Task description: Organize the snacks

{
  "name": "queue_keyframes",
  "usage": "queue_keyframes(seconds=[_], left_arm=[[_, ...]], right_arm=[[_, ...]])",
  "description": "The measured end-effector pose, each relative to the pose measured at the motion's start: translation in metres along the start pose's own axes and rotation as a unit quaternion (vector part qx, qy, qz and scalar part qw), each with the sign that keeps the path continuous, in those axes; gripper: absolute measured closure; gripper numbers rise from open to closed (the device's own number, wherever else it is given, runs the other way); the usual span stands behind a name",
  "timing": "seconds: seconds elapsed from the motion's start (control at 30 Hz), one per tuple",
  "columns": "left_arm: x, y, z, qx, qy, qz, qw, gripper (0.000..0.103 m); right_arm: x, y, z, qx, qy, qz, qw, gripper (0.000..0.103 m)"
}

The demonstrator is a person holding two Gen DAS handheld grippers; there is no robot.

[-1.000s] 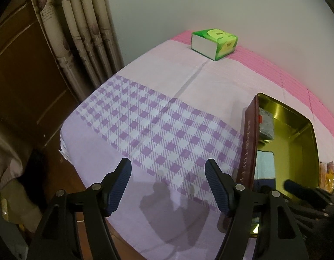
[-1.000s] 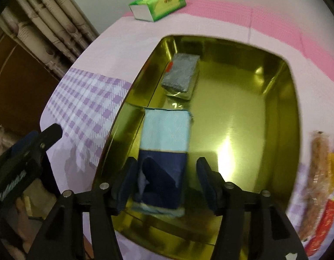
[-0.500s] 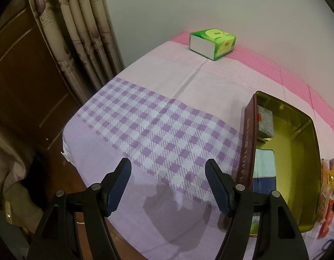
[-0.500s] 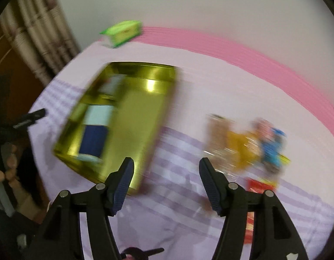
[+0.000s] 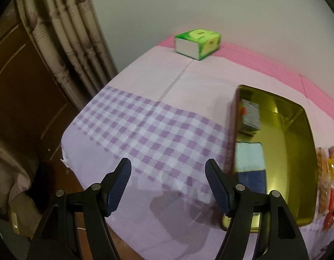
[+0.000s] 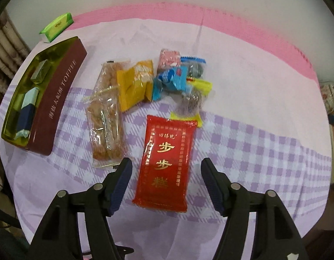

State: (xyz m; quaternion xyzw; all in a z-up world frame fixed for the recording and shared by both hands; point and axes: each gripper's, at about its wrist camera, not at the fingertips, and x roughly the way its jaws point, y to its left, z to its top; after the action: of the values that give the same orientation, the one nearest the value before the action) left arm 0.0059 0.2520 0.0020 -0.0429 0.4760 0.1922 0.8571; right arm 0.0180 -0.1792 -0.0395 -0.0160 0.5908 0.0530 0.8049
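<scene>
Risk sits just ahead of the empty, spread right gripper: the slick red packet may slide; the left gripper, also spread, idles beside the tin

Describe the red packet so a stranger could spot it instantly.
Start at the maroon toffee tin on the checked tablecloth, then look right to the snack pile. The red packet lies flat nearest the open right claw, the only one with gold characters.
</scene>
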Motion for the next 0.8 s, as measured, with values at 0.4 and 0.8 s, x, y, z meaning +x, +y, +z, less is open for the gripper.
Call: queue_keyframes(seconds=[0.4,0.8], left_arm=[[-0.022,-0.057,-0.005,0.055,0.000,-0.032,0.9980,0.032],[-0.049,-0.150,0.000,0.121,0.016,-0.122,0.9849,0.031]], right_arm=[[0.031,-0.005,0.006,0.030,0.005,0.015,0.999,0.037],[0.038,-0.005,-0.003,0.005,-0.014,0.001,1.000,0.046]])
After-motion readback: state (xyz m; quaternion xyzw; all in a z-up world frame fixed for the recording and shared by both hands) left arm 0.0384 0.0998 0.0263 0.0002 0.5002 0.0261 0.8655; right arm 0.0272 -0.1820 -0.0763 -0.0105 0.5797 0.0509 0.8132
